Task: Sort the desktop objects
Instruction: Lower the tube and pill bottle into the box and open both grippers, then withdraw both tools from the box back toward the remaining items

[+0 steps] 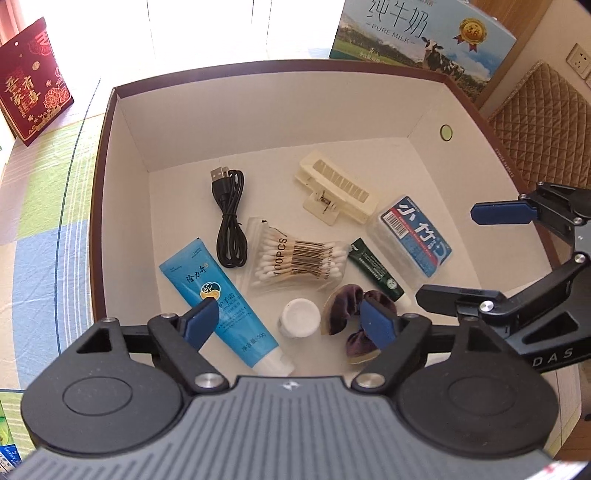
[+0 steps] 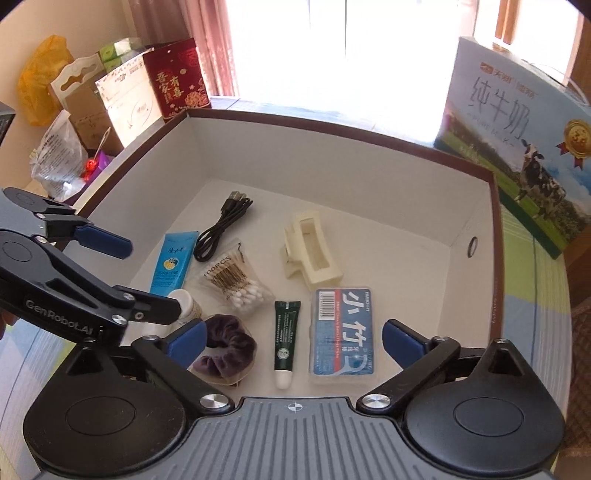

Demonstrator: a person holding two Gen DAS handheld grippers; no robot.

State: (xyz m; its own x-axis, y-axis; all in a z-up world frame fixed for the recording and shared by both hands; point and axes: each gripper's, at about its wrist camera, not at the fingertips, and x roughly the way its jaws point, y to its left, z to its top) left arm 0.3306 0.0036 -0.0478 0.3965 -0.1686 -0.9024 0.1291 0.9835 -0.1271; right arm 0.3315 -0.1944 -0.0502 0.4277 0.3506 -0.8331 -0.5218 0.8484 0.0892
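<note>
Both grippers are held tilted steeply down over the open box, inside its near edge; the left gripper has its jaws spread, nothing pinched — the white bottle lies on the floor between them, untouched; the right gripper is spread wide, likewise empty, above the green tube and the floss case.

The purple scrunchie is partly hidden behind the left gripper's right finger in the left view; it is shown almost whole in the right view, just beside the right gripper's left finger; the left gripper's arm there crosses in front of the white bottle.

Laid on the box floor, apart from one another or just touching: blue cream tube, black USB cable, cotton swab pack, cream hair claw.

Outside the box — a milk carton behind it; a red gift bag to the left; a yellow plastic bag is seen only in the right view.
</note>
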